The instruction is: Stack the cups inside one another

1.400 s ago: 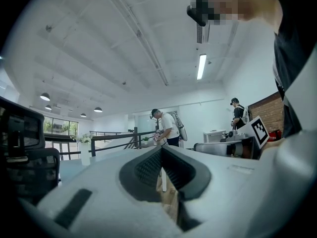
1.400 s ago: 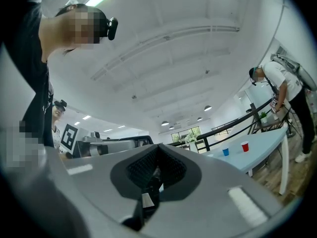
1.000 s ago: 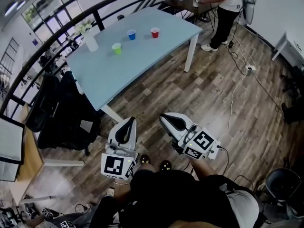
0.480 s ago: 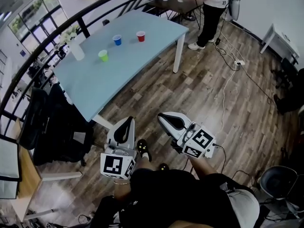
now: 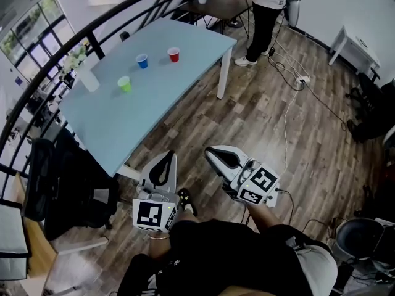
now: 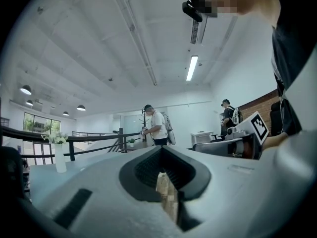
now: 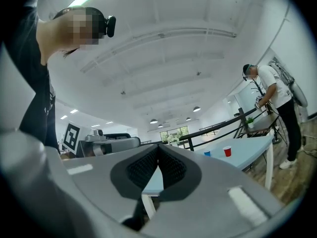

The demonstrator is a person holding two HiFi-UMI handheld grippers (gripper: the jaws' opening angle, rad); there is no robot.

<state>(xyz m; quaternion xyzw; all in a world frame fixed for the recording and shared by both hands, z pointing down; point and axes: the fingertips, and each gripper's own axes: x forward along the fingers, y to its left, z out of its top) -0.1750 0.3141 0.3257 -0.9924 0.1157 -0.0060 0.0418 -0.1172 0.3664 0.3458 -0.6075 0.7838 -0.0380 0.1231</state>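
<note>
Left gripper [image 5: 167, 158]: jaws closed, pads together, nothing between them. Right gripper [image 5: 214, 153]: jaws closed, also empty. The 2 grippers are held side by side, low over the wood floor [image 5: 278, 122], short of the table's near edge. 3 cups stand upright and separate on the light-blue table [image 5: 154, 113]: 1 green cup [image 5: 124, 84], 1 blue cup [image 5: 142, 61], 1 red cup [image 5: 174, 55], in a loose row, none nested. All 3 are well ahead of both sets of jaws. 1 white vase [image 5: 88, 79] stands left of the green cup. 1 person [image 5: 264, 5] stands by a dark desk [image 5: 216, 4] beyond the table.
</note>
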